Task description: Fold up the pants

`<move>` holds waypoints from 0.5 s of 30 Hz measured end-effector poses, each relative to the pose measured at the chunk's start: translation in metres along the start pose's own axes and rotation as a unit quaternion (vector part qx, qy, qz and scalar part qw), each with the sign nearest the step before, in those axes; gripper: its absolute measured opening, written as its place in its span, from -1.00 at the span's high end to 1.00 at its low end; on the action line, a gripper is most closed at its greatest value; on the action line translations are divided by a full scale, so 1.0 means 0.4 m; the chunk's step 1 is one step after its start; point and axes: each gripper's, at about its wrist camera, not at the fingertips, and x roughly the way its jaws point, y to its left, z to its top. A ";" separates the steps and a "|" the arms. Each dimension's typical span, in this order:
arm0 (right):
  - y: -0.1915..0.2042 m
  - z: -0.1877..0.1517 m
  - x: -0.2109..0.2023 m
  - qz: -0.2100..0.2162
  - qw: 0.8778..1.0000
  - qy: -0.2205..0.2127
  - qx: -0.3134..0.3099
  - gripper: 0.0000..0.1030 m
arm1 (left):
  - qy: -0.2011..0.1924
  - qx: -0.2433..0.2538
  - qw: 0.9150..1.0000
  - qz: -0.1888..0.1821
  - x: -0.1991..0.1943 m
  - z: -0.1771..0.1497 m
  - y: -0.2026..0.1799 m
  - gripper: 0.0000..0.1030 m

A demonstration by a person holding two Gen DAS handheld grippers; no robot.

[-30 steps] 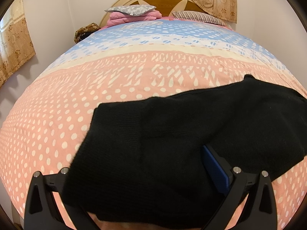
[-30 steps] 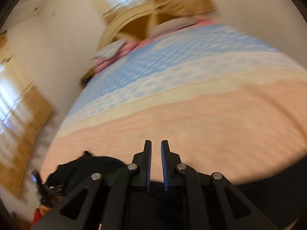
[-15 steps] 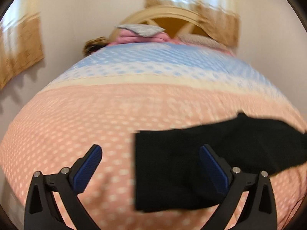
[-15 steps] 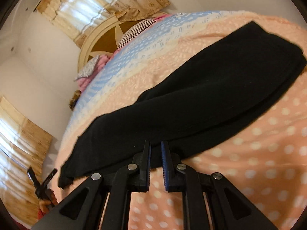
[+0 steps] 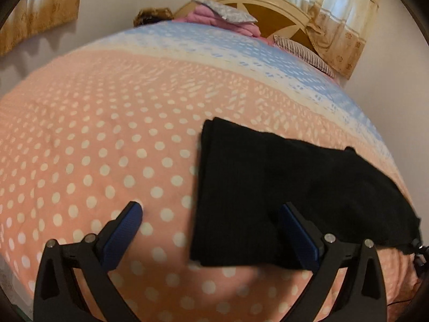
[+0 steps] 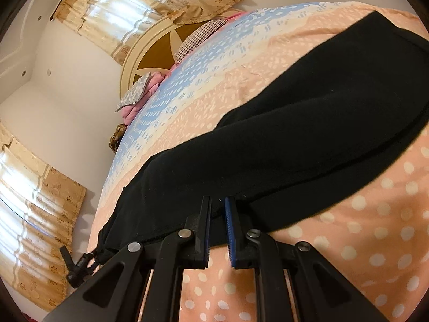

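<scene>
- While the black pants point(image 5: 281, 187) lie flat on the bed point(image 5: 107, 147), folded into a long band over the pink dotted part of the bedspread, neither tool has hold of them.
- The left tool point(image 5: 211, 230) is spread wide and released; its right pad hangs over the cloth near the squared end of the band, and its left pad is over bare bedspread.
- The right tool point(image 6: 217, 230) is clenched almost shut with a thin gap between the pads, and nothing appears to be pinched there, though black on black at the tips makes this hard to confirm.
- From the right wrist view, the pants run lengthwise from lower left to upper right, with the near long edge just beyond the tips of the right tool.
- A drawstring point(image 6: 80, 263) with a dark toggle dangles at the lower left end, which suggests the waistband lies there.
- Judged from both views, the left tool sits at one short end and the right tool about midway along the near long edge.
- A further fold would probably carry one short end along the long axis onto the other, so the left tool looks better placed to start it.
- Pillows point(image 5: 225, 13) and a headboard point(image 5: 268, 8) lie well apart at the far end of the bed.
</scene>
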 end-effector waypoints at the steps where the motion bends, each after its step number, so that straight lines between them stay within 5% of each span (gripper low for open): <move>1: -0.003 -0.003 -0.001 -0.002 1.000 0.000 0.002 0.80 | 0.001 -0.005 1.000 -0.007 -0.001 -0.004 -0.006 -1.00; 3: -0.010 -0.005 0.002 -0.003 1.000 0.003 0.005 0.80 | 0.003 -0.025 0.999 -0.037 -0.013 -0.005 -0.017 -0.88; 4: -0.012 -0.004 0.005 -0.003 1.000 0.004 0.007 0.80 | 0.008 -0.033 0.997 -0.063 -0.020 -0.003 -0.023 -0.62; 15: -0.014 -0.012 0.012 -0.001 1.000 0.006 0.003 0.80 | 0.017 -0.128 0.983 -0.133 -0.017 -0.021 -0.006 -0.67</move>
